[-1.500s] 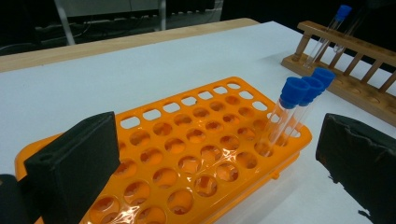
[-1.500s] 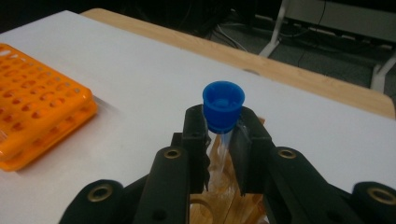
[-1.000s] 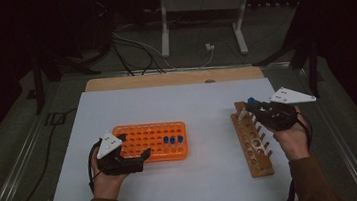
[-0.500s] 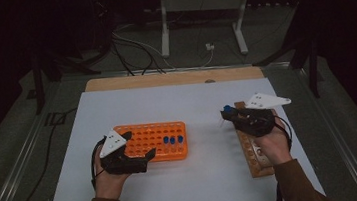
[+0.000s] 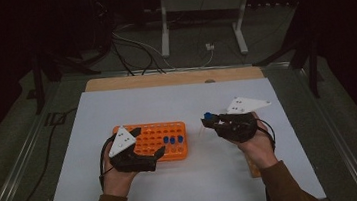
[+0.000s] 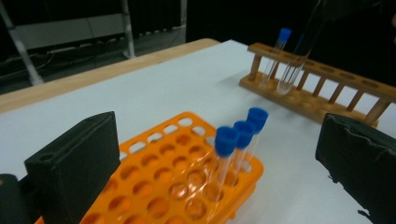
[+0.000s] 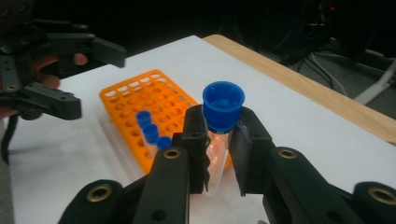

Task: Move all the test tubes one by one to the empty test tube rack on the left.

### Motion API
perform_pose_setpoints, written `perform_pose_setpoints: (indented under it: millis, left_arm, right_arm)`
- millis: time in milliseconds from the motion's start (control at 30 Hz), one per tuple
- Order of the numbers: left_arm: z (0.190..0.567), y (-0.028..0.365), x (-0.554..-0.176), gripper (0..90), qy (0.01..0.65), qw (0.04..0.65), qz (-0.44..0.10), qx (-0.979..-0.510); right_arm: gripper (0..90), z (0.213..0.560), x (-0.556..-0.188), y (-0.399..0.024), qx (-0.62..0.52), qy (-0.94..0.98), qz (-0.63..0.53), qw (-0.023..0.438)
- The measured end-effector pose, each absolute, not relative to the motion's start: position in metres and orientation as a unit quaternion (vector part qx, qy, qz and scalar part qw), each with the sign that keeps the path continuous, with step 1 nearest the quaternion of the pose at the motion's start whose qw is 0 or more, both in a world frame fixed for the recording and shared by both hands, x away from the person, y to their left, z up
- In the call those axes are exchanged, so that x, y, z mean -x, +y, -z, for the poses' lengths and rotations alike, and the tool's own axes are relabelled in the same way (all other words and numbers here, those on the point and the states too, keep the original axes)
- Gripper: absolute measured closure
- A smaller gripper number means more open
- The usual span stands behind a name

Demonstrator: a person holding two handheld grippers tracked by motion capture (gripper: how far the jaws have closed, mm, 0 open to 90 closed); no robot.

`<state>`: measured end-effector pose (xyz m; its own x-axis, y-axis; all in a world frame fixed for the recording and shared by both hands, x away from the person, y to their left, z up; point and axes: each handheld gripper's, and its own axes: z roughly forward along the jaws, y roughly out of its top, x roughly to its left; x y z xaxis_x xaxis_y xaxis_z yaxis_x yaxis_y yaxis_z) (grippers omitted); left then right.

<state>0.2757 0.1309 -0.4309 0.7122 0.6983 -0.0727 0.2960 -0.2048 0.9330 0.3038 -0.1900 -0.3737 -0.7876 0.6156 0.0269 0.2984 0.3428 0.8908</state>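
The rack [image 5: 158, 140] on the left was bright orange, and the three tubes [image 5: 172, 140] in it had blue caps. The tube [image 7: 219, 140] in the black right gripper [image 7: 218, 149] was clear with a blue cap, and the far rack [image 6: 317, 88] was brown wood.

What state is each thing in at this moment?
Right gripper: shut on a tube.
Held tube: capped blue, upright, above the table between the racks.
Left gripper: open, holding nothing, by the orange rack.
Orange rack: flat on the table, three capped tubes standing in it, other holes free.
Wooden rack: one capped tube standing in it.
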Motion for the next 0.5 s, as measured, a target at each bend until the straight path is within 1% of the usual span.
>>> perform_pose_setpoints:
  millis: [167, 467, 500]
  left_arm:
    - [0.427, 0.123, -0.276, 1.5, 0.323, 0.539, -0.194, -0.753]
    - [0.422, 0.104, -0.278, 1.8, 0.317, 0.533, -0.189, -0.761]
    - [0.421, 0.102, -0.278, 3.7, 0.315, 0.533, -0.186, -0.762]
  right_arm:
    - [77.0, 0.374, -0.302, -0.181, -0.275, 0.807, -0.502, 0.145]
    - [77.0, 0.372, -0.299, -0.167, -0.26, 0.811, -0.509, 0.123]
    - [77.0, 0.373, -0.299, -0.165, -0.259, 0.812, -0.51, 0.12]
